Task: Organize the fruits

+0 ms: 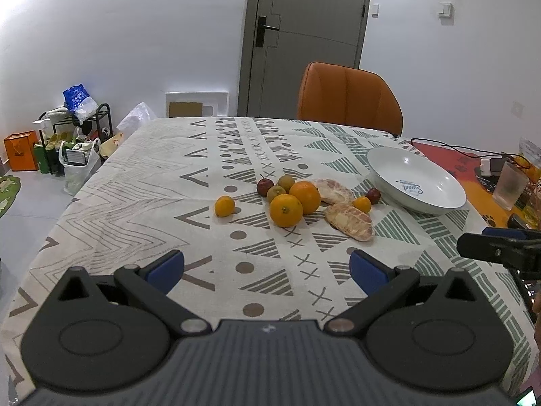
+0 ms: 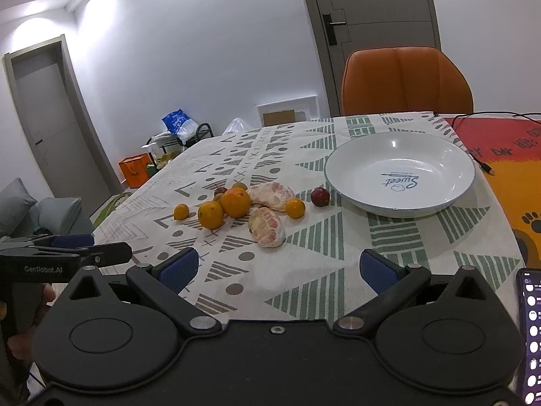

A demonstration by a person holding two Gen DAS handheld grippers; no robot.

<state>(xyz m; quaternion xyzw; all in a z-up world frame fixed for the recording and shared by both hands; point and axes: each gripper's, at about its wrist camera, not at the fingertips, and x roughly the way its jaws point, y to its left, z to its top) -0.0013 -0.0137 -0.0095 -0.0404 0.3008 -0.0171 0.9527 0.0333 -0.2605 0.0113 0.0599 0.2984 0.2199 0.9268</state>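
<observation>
A pile of fruit lies mid-table: two oranges point(image 1: 286, 210) point(image 2: 236, 202), small tangerines point(image 1: 224, 206) point(image 2: 295, 208), two peeled pomelo pieces point(image 1: 350, 222) point(image 2: 267, 226), two dark red plums point(image 1: 373, 195) point(image 2: 320, 196) and two greenish fruits point(image 1: 286, 182). To their right sits an empty white plate point(image 1: 392, 165) point(image 2: 358, 159). My left gripper point(image 1: 267, 270) is open, low over the cloth, well short of the fruit. My right gripper point(image 2: 279, 270) is open too, nearer the pomelo and the plate. Neither holds anything.
A patterned tablecloth point(image 1: 152, 203) covers the table; an orange mat point(image 2: 507, 176) with a cable lies at the right. An orange chair point(image 1: 348, 98) stands behind. A frosted glass point(image 1: 510, 186) and a phone point(image 2: 531, 335) sit at the right edge. Bags and a rack point(image 1: 74, 135) stand on the floor at left.
</observation>
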